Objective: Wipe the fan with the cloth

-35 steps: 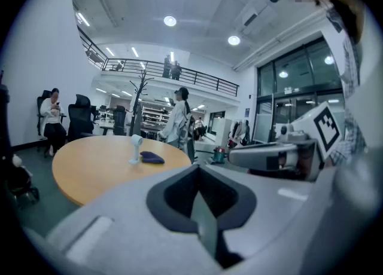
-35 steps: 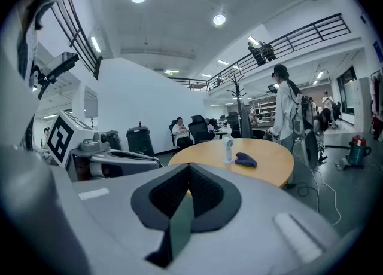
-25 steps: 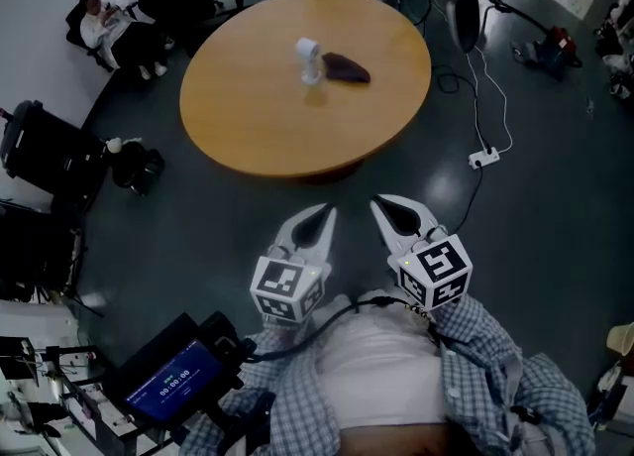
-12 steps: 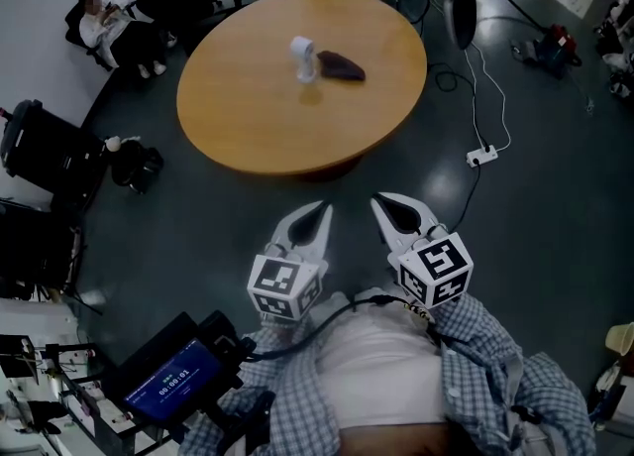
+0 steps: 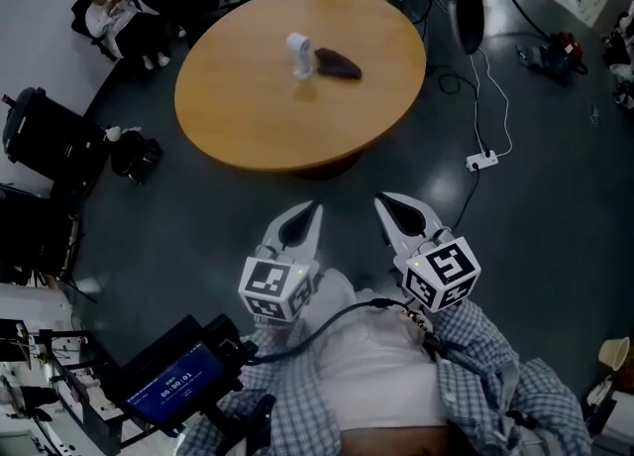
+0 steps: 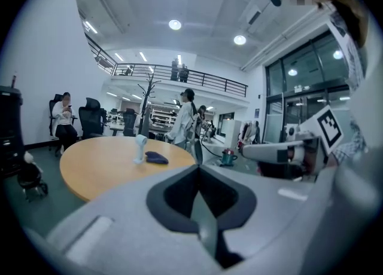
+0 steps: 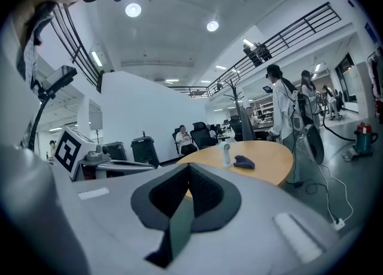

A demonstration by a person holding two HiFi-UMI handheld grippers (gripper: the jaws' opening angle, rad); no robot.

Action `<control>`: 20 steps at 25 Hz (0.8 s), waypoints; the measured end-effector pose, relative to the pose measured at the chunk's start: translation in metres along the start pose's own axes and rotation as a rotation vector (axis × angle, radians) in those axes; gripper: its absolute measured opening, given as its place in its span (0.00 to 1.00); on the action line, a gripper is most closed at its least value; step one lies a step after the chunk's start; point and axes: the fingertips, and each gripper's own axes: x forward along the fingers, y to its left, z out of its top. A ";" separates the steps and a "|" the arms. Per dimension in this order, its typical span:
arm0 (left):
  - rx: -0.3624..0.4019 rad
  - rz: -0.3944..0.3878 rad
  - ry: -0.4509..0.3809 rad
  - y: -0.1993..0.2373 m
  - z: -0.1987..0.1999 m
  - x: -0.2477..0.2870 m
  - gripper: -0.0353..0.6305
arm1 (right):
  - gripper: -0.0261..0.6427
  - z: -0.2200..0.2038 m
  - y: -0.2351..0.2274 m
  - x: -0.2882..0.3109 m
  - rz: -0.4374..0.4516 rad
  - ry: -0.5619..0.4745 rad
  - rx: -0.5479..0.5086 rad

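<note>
The white fan (image 5: 300, 55) stands upright on the round wooden counter (image 5: 258, 117), with the dark cloth (image 5: 338, 64) just beside it. The left hand-held gripper (image 5: 309, 216) and right hand-held gripper (image 5: 388, 208) are both clenched on nothing. They hang over the floor (image 5: 515, 206), well apart from fan and cloth.

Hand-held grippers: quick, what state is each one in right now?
Left hand-held gripper: closed, holding nothing.
Right hand-held gripper: closed, holding nothing.
</note>
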 end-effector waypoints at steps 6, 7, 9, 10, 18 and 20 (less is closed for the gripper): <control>0.008 0.001 0.013 0.009 -0.004 0.012 0.05 | 0.04 0.008 -0.017 0.005 0.020 -0.062 0.068; 0.011 -0.005 0.019 0.012 -0.005 0.015 0.05 | 0.04 0.008 -0.018 0.009 0.030 -0.064 0.063; 0.012 -0.011 0.027 0.022 -0.007 0.025 0.05 | 0.04 0.006 -0.023 0.020 0.035 -0.059 0.048; 0.008 -0.013 0.028 0.029 -0.006 0.033 0.05 | 0.04 0.006 -0.028 0.028 0.030 -0.053 0.041; -0.004 -0.033 0.021 0.088 0.013 0.094 0.05 | 0.04 0.015 -0.061 0.101 -0.007 -0.010 -0.016; 0.003 -0.051 0.021 0.114 0.024 0.121 0.05 | 0.04 0.022 -0.078 0.139 -0.006 0.013 -0.027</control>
